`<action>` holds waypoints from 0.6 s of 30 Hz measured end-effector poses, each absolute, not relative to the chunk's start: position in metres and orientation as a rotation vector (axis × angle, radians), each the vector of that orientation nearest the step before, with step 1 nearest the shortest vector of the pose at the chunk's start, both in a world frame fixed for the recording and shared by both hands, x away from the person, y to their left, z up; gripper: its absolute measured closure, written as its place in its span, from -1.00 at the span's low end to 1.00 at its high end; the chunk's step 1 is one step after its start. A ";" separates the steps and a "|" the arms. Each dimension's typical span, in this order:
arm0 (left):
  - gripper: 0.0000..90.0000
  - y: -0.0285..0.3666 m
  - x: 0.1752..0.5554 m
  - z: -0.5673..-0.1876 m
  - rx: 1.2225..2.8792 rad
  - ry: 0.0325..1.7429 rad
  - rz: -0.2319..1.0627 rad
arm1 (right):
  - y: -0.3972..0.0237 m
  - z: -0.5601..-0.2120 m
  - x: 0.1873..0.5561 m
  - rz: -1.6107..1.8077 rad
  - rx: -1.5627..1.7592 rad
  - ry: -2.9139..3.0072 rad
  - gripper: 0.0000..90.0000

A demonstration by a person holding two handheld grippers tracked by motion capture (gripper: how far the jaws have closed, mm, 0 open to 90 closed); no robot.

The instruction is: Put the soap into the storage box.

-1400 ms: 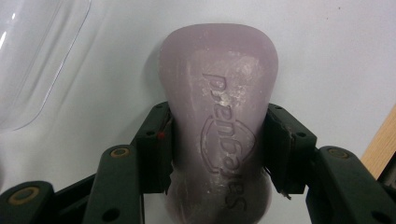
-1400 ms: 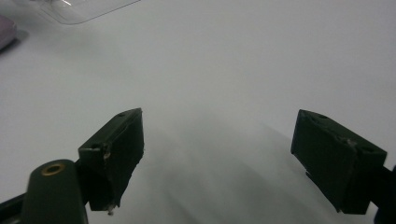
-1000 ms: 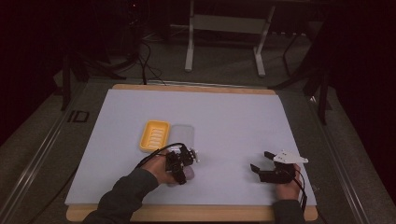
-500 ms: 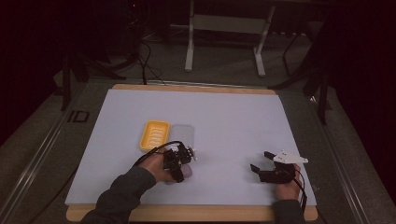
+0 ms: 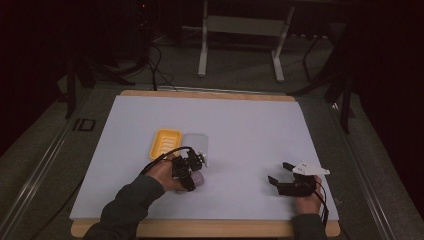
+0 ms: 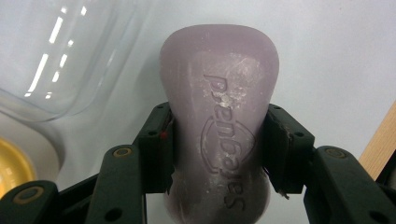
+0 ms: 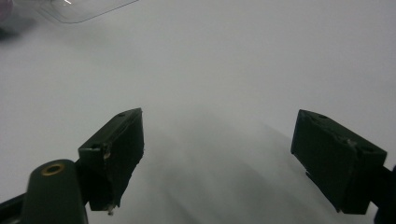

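The bar of soap [image 6: 219, 135] is pale lilac, rounded at its far end, narrower at the waist, with raised lettering and white scuffs on its face. The left gripper [image 6: 219, 158] pinches it across the waist, both black jaws pressed to its sides, near the front of the white table [image 5: 250, 120], just short of the clear lid [image 5: 196, 142] and yellow dish [image 5: 165, 143]. The left hand [image 5: 162, 175] lies low, angled inward. The right gripper [image 5: 280, 174] rests spread wide, well apart.
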State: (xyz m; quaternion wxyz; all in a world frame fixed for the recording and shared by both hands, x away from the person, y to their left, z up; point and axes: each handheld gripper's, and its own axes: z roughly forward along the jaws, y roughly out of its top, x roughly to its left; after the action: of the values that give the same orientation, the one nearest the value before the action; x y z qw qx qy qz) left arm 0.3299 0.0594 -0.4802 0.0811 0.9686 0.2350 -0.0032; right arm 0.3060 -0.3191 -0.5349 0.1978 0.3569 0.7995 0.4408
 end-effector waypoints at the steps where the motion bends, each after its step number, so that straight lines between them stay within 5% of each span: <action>1: 0.12 0.060 0.330 -0.479 2.893 0.704 -0.008 | -0.319 -0.535 0.306 1.233 0.999 2.238 -0.63; 18: 0.12 0.071 0.338 -0.464 2.844 0.739 0.012 | -0.319 -0.535 0.306 1.233 0.999 2.238 -0.63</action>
State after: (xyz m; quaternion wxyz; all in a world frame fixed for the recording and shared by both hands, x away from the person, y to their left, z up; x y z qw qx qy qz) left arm 0.3381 0.0709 -0.4644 0.1013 0.9629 0.2501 0.0042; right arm 0.3061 -0.3190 -0.5349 0.1979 0.3569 0.7996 0.4405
